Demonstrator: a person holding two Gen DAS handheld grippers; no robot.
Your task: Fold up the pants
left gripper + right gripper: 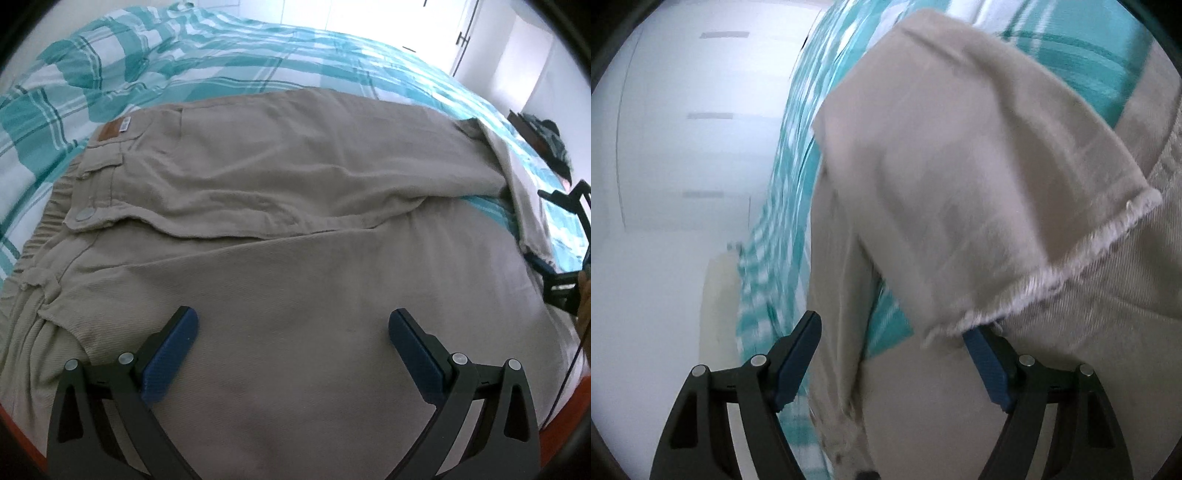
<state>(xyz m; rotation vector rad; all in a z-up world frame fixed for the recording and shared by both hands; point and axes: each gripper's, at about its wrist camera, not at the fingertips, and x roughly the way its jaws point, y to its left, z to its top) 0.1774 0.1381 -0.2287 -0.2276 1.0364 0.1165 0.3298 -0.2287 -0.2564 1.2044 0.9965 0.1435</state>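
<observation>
Beige pants lie spread on the bed, with the waistband, button and leather patch at the left. My left gripper hovers open just above the near leg, with nothing between its blue pads. At the right edge, my right gripper is by the far leg's folded-back end. In the right wrist view, my right gripper stands wide open. The blurred pant leg hangs between its fingers, and the frayed hem drapes over the right finger's tip. The pads are not pressing on the cloth.
A teal and white checked cover lies over the bed under the pants, rumpled at the far left. White cupboard doors stand beyond the bed's edge. A dark object sits on a small table at the far right.
</observation>
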